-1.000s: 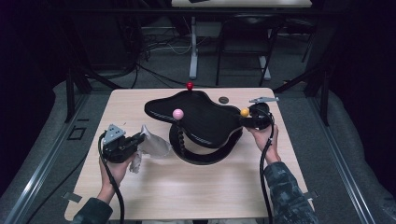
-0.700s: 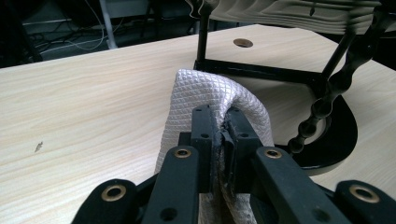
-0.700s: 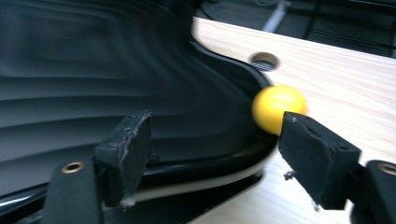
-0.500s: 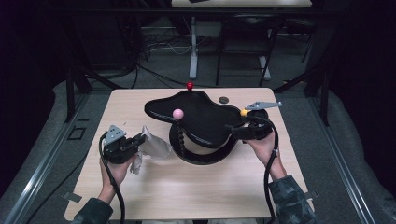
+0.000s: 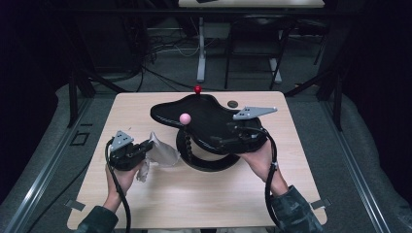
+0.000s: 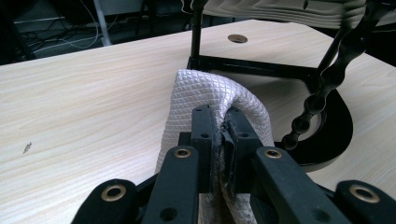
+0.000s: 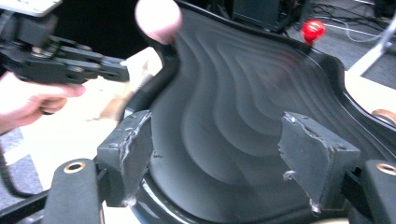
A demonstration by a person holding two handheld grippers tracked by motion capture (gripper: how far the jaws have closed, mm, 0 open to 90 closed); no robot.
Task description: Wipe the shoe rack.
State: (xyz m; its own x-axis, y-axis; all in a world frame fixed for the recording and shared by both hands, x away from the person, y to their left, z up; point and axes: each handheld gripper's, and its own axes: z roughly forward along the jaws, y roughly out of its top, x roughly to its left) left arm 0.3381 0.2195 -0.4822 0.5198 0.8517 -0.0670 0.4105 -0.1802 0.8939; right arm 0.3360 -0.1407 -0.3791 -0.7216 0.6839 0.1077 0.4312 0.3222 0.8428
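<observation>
Black, white and pale wood, with two bright knobs

The cloth (image 6: pixel 219 93) pinched between the left gripper's (image 6: pixel 219 140) black jaws is white with a fine quilted diamond pattern. Beyond those jaws stands a glossy black stand base (image 6: pixel 327 126) on the table (image 5: pixel 145 111) of light wood grain. Between the right gripper's (image 7: pixel 229 154) dark grey pads lies the black tray (image 7: pixel 233 93), ribbed in wavy concentric lines. Past them sit a pink ball (image 7: pixel 158 18) and a red ball (image 7: pixel 313 29).

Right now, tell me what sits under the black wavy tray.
Under the black wavy tray: a black stand base and a beaded post. The tray hides how they join.
</observation>
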